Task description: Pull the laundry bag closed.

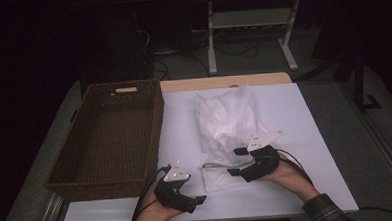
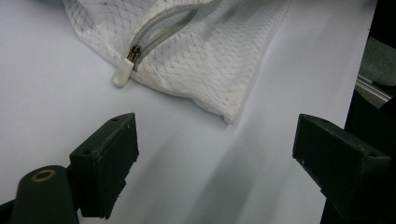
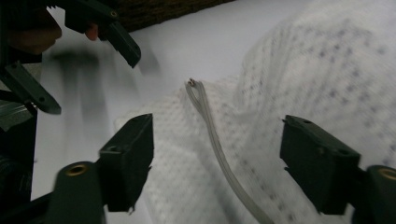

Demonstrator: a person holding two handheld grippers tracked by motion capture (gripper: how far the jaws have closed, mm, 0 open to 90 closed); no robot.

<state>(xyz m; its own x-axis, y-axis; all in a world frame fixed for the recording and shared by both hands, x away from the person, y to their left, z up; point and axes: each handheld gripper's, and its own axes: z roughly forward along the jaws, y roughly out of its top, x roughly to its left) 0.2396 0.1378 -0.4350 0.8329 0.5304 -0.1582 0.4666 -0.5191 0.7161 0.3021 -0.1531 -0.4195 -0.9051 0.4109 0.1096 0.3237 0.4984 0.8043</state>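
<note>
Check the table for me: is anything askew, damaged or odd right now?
Nothing looks damaged or spilled. The mesh bag lies crumpled and skewed on the table, its zipper partly open near the pull. The basket sits squarely at the left.

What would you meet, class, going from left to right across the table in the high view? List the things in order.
Wicker basket → left gripper → white mesh bag → right gripper, jaws open over the bag's near end.
</note>
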